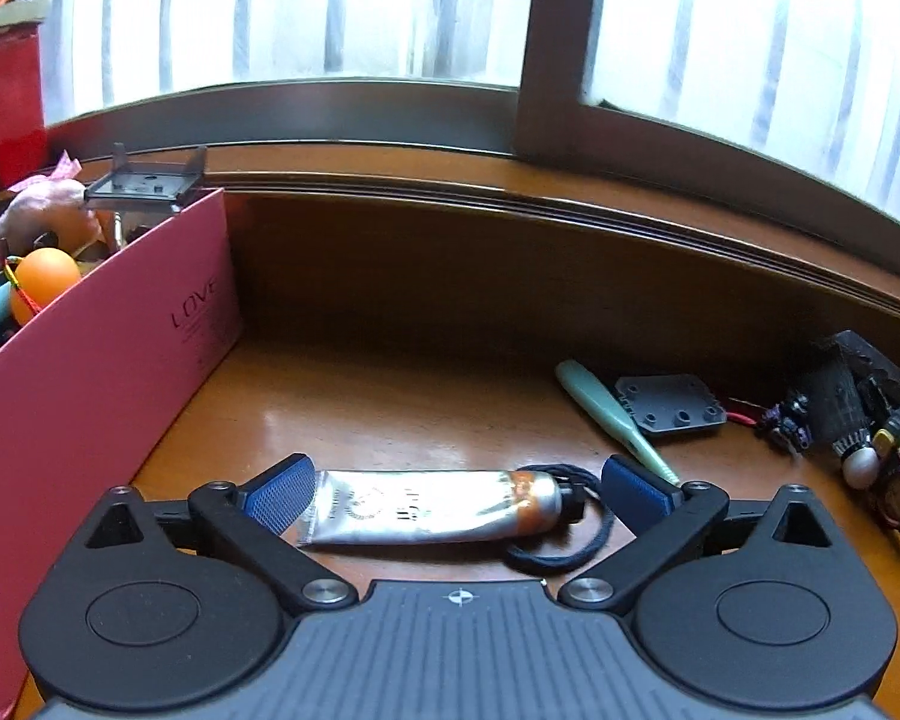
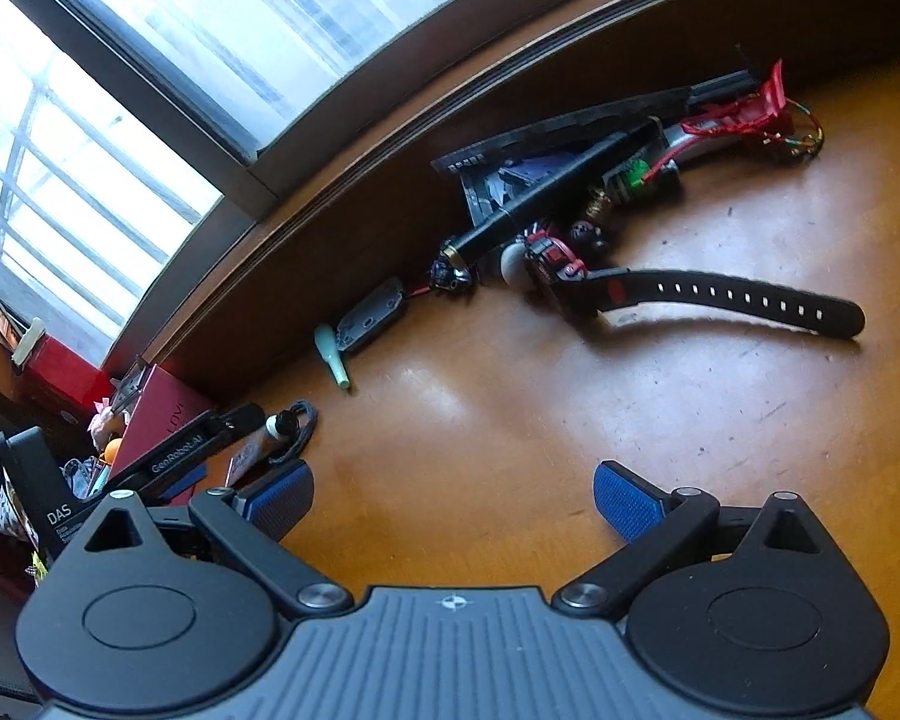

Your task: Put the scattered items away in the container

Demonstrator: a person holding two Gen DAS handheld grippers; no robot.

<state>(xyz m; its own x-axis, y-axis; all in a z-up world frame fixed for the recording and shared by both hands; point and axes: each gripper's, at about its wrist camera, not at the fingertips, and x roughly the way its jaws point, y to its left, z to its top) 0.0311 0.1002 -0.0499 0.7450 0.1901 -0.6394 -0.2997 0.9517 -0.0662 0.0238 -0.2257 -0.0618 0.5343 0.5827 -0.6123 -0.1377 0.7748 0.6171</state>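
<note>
A silver tube with an orange neck (image 1: 432, 507) lies crosswise on the wooden table, a black cord loop (image 1: 561, 546) at its cap. My left gripper (image 1: 457, 498) is open, its blue pads at either end of the tube. The pink box (image 1: 96, 372) stands to the left with an orange ball (image 1: 45, 282) and other items inside. My right gripper (image 2: 453, 501) is open and empty above bare table. A black watch (image 2: 660, 294) lies ahead of it. The tube (image 2: 258, 441), the box (image 2: 162, 420) and the left gripper also show in the right wrist view.
A mint green pen-like stick (image 1: 615, 420) and a grey plate (image 1: 669, 405) lie right of the tube. A pile of electronics, wires and a black pen (image 2: 570, 180) sits against the window ledge (image 1: 510, 198). A red bag (image 1: 6, 96) stands at far left.
</note>
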